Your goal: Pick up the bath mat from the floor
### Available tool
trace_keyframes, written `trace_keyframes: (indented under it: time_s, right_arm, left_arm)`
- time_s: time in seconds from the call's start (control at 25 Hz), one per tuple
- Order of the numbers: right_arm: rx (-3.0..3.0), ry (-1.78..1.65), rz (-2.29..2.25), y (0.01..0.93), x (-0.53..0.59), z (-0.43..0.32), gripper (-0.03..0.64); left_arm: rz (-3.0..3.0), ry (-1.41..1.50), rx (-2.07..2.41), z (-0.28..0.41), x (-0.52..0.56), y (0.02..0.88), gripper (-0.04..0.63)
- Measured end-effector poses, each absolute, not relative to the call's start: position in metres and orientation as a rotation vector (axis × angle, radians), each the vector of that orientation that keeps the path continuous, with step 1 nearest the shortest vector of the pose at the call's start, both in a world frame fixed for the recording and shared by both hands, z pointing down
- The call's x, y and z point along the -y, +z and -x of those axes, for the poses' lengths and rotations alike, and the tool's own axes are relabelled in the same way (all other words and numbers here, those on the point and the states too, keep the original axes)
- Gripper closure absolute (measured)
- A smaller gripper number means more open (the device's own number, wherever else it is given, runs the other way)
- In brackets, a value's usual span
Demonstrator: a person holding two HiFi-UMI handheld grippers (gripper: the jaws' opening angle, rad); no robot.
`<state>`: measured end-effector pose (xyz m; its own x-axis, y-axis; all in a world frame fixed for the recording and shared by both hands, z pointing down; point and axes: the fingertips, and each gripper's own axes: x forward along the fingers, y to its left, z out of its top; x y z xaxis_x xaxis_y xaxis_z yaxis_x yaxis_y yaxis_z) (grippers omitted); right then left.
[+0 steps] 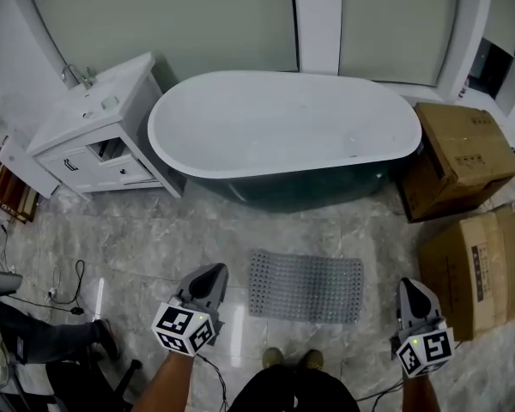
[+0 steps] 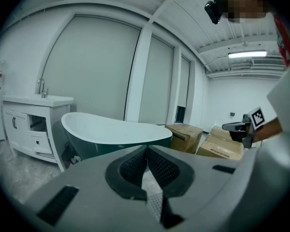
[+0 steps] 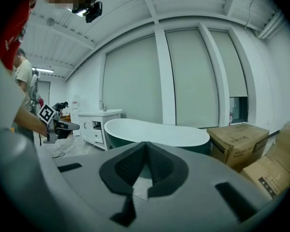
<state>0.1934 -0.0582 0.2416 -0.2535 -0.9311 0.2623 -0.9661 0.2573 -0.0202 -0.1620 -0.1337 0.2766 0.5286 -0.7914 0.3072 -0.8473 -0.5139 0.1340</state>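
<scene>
A grey studded bath mat [image 1: 305,287] lies flat on the marble floor in front of the bathtub [image 1: 283,131]. My left gripper [image 1: 213,275] hovers just left of the mat, shut with nothing in it. My right gripper [image 1: 412,290] hangs to the right of the mat, also shut and empty. In the left gripper view the jaws [image 2: 147,151] meet at the tips, pointing at the tub [image 2: 111,132]. In the right gripper view the shut jaws [image 3: 146,146] face the tub [image 3: 154,132] too. The mat is hidden from both gripper views.
A white vanity cabinet [image 1: 99,131] stands left of the tub. Two cardboard boxes [image 1: 459,157] sit to the right, the nearer box [image 1: 481,269] beside my right gripper. Cables [image 1: 64,290] and a person's leg [image 1: 43,337] are on the floor at left. My shoes [image 1: 293,359] are just below the mat.
</scene>
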Motion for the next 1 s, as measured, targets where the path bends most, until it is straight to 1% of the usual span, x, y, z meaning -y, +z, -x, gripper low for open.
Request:
trace_keyframes:
  time_s: [0.36, 0.68, 0.72, 0.84, 1.0]
  right_arm:
    - [2.200, 0.426, -1.811, 0.345, 0.074, -0.216, 0.610]
    - [2.098, 0.592, -1.721, 0.470, 0.081, -0.236, 0.564]
    - [2.089, 0.609, -1.713, 0.487, 0.083, -0.239, 0.558]
    - [2.065, 0.659, -1.684, 0.537, 0.087, -0.245, 0.537]
    - [2.036, 0.706, -1.652, 0.601, 0.090, -0.250, 0.511]
  left_arm:
    - [-2.416, 0.439, 1.317, 0.165, 0.167, 0.374, 0.583]
    - [-2.303, 0.581, 1.259, 0.165, 0.174, 0.492, 0.580]
    - [-2.291, 0.594, 1.254, 0.165, 0.175, 0.508, 0.574]
    - [-2.261, 0.628, 1.231, 0.165, 0.178, 0.555, 0.518]
    - [-2.222, 0.656, 1.208, 0.165, 0.181, 0.617, 0.489]
